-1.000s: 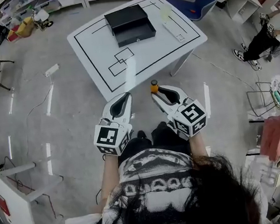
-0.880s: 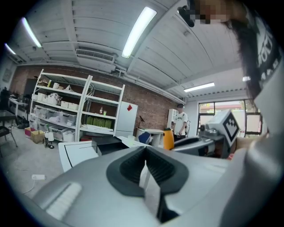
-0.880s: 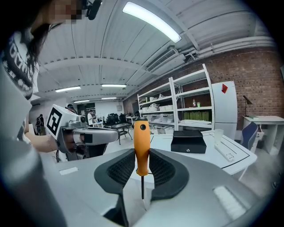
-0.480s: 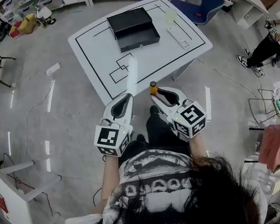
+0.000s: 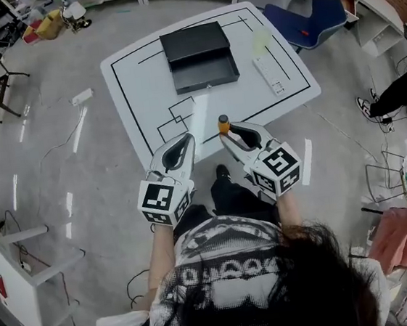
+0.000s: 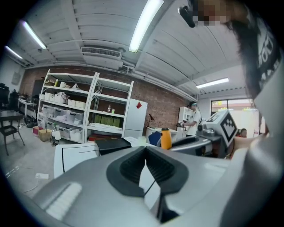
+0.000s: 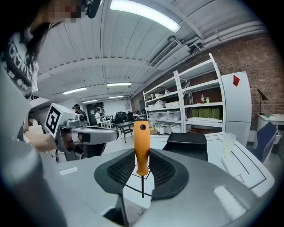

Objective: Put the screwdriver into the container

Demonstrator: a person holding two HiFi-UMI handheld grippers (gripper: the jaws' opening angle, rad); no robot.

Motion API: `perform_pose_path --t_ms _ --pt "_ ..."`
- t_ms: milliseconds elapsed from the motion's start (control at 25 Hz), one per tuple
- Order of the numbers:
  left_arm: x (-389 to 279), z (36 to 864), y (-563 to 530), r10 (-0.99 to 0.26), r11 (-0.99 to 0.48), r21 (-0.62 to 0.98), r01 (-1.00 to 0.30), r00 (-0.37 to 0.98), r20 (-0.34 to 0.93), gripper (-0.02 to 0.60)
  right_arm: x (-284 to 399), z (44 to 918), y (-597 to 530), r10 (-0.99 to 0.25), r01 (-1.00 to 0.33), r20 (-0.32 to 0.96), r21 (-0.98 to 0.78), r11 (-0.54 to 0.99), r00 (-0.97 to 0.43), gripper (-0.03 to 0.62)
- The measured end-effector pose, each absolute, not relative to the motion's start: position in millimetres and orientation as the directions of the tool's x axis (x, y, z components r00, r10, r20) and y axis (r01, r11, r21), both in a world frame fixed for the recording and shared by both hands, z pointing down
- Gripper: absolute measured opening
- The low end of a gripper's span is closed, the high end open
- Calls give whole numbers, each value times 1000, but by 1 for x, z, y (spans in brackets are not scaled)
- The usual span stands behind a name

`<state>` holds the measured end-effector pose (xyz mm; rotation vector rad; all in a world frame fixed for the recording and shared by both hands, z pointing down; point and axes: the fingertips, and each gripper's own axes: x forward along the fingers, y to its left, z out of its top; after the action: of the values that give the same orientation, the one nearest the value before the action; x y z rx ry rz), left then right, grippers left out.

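- I am clenching my right tongs [image 7: 142, 172] on the screwdriver [image 7: 141, 146] — orange handle up, blade down.
- My left tongs [image 6: 145, 164] are staying closed on nothing.
- The counter [image 5: 143, 85] is drawing nearer than a second ago — the black container [image 5: 208, 83] is still well ahead, and I am closing in.

Orange-handled screwdriver [image 7: 141, 148], black container [image 5: 198, 55], black-lined white table [image 5: 142, 89].
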<state>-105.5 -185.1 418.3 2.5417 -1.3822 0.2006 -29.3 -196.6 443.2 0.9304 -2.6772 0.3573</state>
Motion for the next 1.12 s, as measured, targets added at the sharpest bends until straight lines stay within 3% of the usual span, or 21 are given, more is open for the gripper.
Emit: perform_pose_path --t_ms 560,1120 --pt "-70 419 -283 -856 -435 115 -893 450 254 0 8 444 -329 -476 -534 366 -68 843 -799 98" --pt "-78 425 -306 -913 -295 101 -950 311 264 0 4 453 -408 -426 -437 439 81 896 -791 98"
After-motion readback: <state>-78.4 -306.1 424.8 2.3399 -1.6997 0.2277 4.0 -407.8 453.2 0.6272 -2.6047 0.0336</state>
